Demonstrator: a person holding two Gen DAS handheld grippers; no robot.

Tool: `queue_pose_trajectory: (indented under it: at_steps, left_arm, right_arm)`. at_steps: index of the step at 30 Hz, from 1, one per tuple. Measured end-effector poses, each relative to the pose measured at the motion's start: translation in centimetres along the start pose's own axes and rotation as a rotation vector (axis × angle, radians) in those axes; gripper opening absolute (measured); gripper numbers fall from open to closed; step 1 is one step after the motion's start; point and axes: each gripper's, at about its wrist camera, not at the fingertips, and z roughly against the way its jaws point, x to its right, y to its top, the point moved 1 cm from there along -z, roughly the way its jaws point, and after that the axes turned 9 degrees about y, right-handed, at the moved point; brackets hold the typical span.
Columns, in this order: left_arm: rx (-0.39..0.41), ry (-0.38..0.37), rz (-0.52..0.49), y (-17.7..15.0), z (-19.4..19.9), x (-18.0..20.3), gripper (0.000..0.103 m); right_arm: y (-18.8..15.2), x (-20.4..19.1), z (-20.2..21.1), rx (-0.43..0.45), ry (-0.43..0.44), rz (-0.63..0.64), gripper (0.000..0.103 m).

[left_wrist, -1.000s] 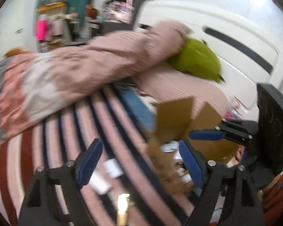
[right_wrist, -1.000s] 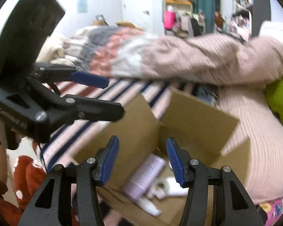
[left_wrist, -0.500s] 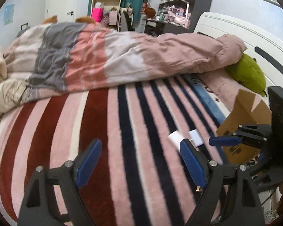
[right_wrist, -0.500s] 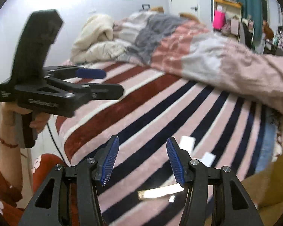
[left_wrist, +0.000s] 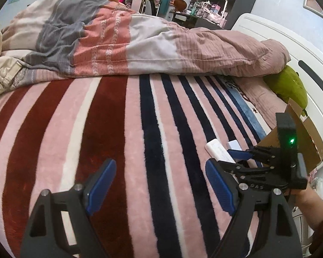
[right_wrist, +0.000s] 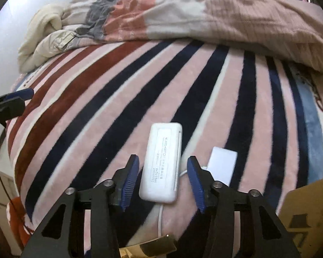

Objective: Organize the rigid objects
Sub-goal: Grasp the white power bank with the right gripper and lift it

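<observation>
A white rectangular power bank (right_wrist: 162, 161) lies on the striped blanket (right_wrist: 118, 107), with a smaller white block (right_wrist: 221, 164) to its right and a white cable running from under it. My right gripper (right_wrist: 162, 182) is open, its blue pads on either side of the power bank's near end, not touching it. In the left wrist view the power bank (left_wrist: 218, 150) and the small block (left_wrist: 234, 145) show at the right, by the right gripper (left_wrist: 241, 157). My left gripper (left_wrist: 159, 185) is open and empty over bare blanket.
An open cardboard box (left_wrist: 301, 137) sits at the bed's right edge, its flap also in the right wrist view (right_wrist: 310, 215). A bunched duvet (left_wrist: 140, 43) lies across the far side. A green plush (left_wrist: 290, 86) rests by the white headboard (left_wrist: 290, 49).
Both grippers have swung away from the box to the blanket. My right gripper has come down close around the white power bank. Both stay open.
</observation>
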Motion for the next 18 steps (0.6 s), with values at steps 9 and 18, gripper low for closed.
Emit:
queue_pose_trajectory:
  at_steps: [9,18]
  left_arm:
    - [-0.008,-0.012,0.004,-0.4,1.1,0.7,0.083]
    - [0.021,-0.148,0.009,0.8,4.1,3.7,0.082]
  right_arm:
    - [0.4,-1.5,-0.9,-0.003,-0.050,0.062,0.032]
    - [0.9,-6.6,5.9,0.118,0.117,0.175,0.032]
